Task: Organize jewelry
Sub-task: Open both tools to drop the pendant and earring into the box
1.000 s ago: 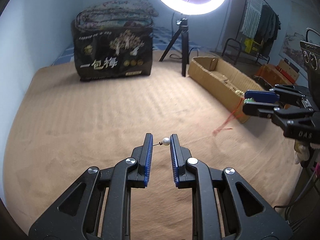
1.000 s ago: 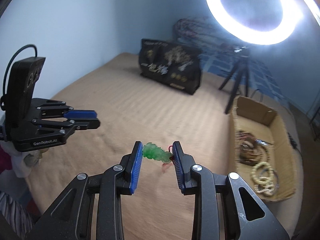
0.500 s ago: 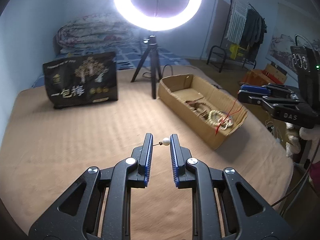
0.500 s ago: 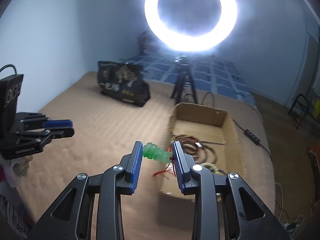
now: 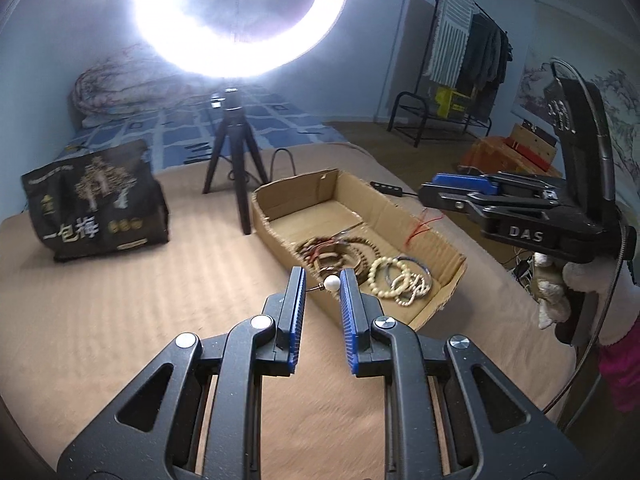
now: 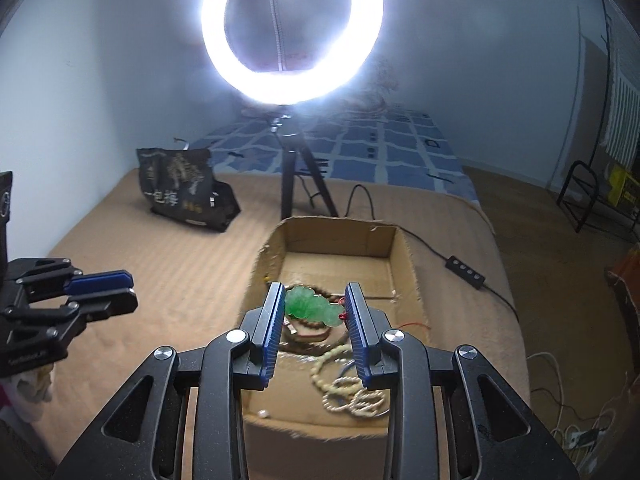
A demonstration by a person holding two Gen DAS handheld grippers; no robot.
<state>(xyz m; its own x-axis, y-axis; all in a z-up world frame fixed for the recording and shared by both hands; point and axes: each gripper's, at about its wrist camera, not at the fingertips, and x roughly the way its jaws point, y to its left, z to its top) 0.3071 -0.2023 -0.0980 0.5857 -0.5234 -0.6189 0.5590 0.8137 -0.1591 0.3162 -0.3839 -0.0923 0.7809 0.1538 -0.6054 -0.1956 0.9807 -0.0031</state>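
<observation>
**Desk:** What are you holding, nearest the lenses first?

**Operator:** My left gripper [image 5: 322,282] is clamped on a small pearl earring [image 5: 331,282], the white bead pinched at the very tips with its thin post reaching across to the other pad. My right gripper [image 6: 315,307] is closed on a green jade pendant [image 6: 312,307], a lumpy, translucent carved piece wedged crosswise between the blue pads, with a red cord [image 6: 410,325] trailing from its right end.

**Desk:** And beyond the tips?

**Operator:** The cardboard box [image 6: 338,236], open-topped on the tan bed cover. In the right view the pendant hangs over its near half; in the left view the pearl sits just over the box's near long wall. Inside lie dark wooden bead strands [image 5: 332,250] and cream bead bracelets [image 5: 394,278], bunched at the near end; the far end is bare.

**Desk:** How do you finish this well?

**Operator:** My judgement: bring each piece fully past the wall before letting go, lower close to the floor of the box, and release one hand at a time. The pearl is tiny and held only by its tip, so it could bounce out or roll. I'd watch that the red cord doesn't snag on a pad. Farther back stand the black bag [image 5: 94,202] and the ring light [image 6: 291,32] on its tripod.
</observation>
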